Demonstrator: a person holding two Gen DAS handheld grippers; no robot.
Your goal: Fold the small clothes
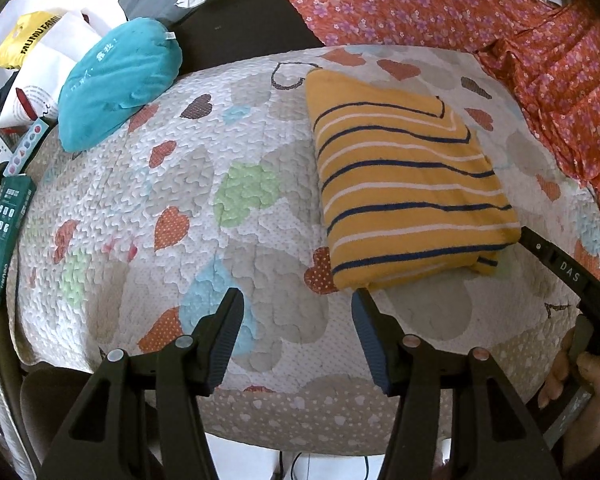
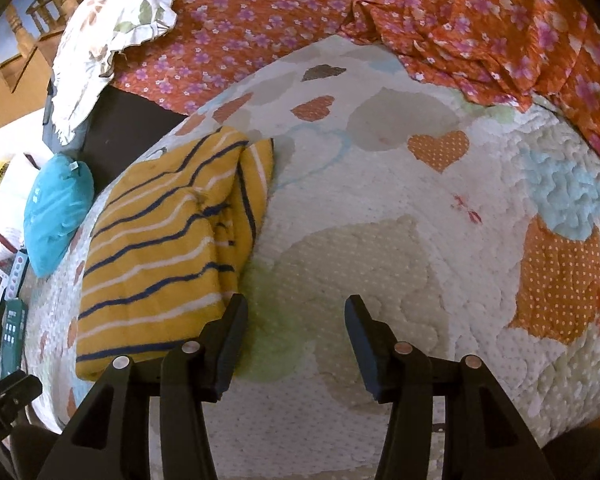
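A yellow garment with navy and white stripes point(image 1: 404, 184) lies folded into a thick rectangle on the heart-patterned quilt point(image 1: 220, 160). My left gripper point(image 1: 298, 300) hovers just short of the garment's near edge, open, with only quilt between its fingers. A black finger point(image 1: 556, 264) of my right gripper reaches in from the right, its tip at the garment's near right corner. In the right wrist view the garment point(image 2: 168, 248) sits at the left. My right gripper point(image 2: 296, 300) is open over bare quilt point(image 2: 380, 260), its left finger beside the garment's edge.
A teal pillow point(image 1: 116, 80) rests on the quilt's far left edge, with bags point(image 1: 32, 52) and a green box point(image 1: 4, 232) beyond it. An orange floral sheet point(image 1: 460, 8) bunches along the back and right. A hand point(image 1: 580, 376) holds the right tool.
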